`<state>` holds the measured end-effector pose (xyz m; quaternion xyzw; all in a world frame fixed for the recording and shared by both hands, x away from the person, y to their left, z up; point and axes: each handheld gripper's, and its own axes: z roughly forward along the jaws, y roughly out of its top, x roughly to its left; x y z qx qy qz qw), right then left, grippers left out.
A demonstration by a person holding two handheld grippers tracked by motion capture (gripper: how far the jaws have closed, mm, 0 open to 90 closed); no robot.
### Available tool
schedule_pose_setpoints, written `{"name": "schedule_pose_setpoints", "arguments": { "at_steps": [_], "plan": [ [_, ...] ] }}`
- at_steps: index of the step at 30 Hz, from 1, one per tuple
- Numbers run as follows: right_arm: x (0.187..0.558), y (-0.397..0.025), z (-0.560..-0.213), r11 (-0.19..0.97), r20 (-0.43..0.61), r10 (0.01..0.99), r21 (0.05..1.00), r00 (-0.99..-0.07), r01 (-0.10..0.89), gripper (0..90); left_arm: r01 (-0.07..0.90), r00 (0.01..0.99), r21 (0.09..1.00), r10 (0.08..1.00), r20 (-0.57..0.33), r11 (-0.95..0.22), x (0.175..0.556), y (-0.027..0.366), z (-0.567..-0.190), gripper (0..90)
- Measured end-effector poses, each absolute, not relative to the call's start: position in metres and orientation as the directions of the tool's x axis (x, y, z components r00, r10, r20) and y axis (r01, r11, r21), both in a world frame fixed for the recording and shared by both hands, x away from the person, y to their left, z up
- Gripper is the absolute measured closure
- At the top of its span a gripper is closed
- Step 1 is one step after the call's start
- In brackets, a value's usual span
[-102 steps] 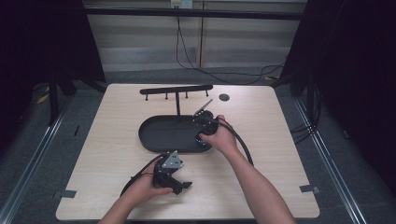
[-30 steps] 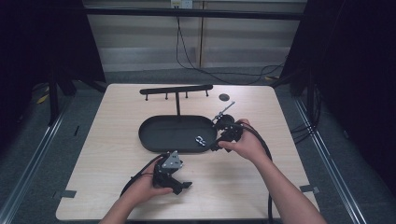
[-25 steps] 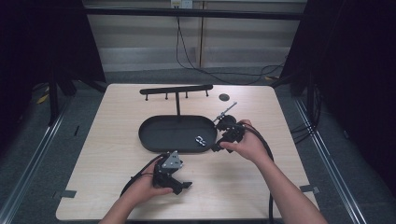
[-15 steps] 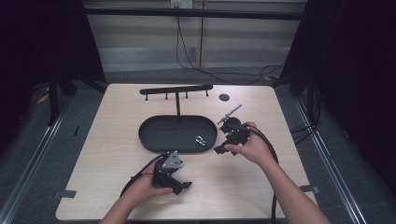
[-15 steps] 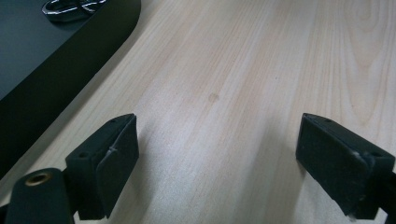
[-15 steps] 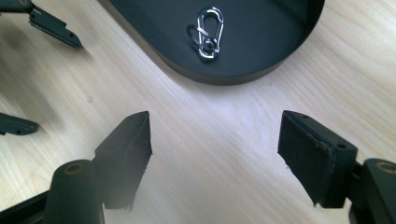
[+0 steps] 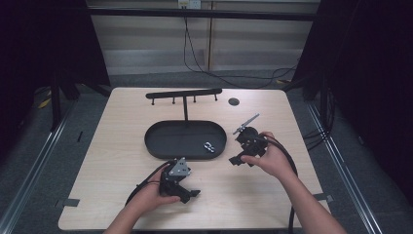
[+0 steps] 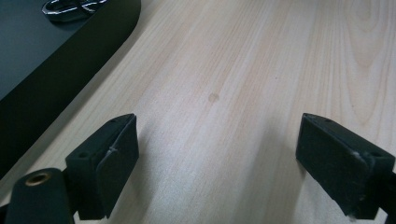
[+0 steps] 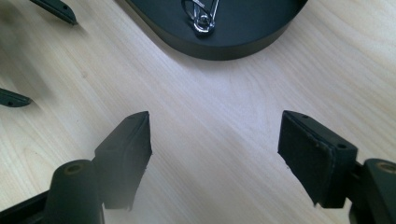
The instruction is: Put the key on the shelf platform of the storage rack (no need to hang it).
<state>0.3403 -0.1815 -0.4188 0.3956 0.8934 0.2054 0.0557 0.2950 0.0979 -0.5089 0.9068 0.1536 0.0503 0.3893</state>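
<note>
A small silvery metal clip [image 9: 201,16], perhaps a carabiner or key ring, lies inside the black oval tray [image 7: 170,139], close to the tray's right end and near its front wall. In the high view the clip [image 7: 210,146] is only a bright fleck, and its long axis cannot be read there. The right gripper view shows it far better: looped wire forms with a rounded knob at the near end, its long axis running roughly away from that camera, toward the middle of the tray [image 9: 261,23]. The left gripper view catches just a curved edge of the clip [image 8: 70,7] at the top left corner, above the dark wall of the tray [image 8: 56,65].

The right gripper [image 9: 215,154] hovers over bare wood just beside the tray's right end, its fingers spread wide with nothing between them. In the high view the right gripper [image 7: 241,157] sits to the right of the tray, held in the person's right hand [image 7: 272,158]. The left gripper [image 8: 217,161] is also wide open and holds nothing; only the pale wooden bench [image 8: 261,70] lies between its fingers. The high view places the left gripper [image 7: 187,194] in front of the tray, low on the bench [image 7: 112,161], in the person's left hand [image 7: 151,195].

Behind the tray stands a black T-shaped rack [image 7: 184,95] with short pegs under its crossbar, and a dark round hole [image 7: 234,101] marks the bench to its right.
</note>
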Motion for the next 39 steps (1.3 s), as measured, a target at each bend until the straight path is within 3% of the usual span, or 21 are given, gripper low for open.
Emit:
{"name": "schedule_pose_setpoints", "arguments": {
  "at_steps": [39],
  "plan": [
    [0.308, -0.216, -0.429, 0.589, 0.071, 0.737, 0.420, -0.672, 0.691, 25.9, 0.239, 0.948, 0.724, 0.317, -0.029, -0.647, 0.295, 0.098, -0.509, 12.9]
  ]
}}
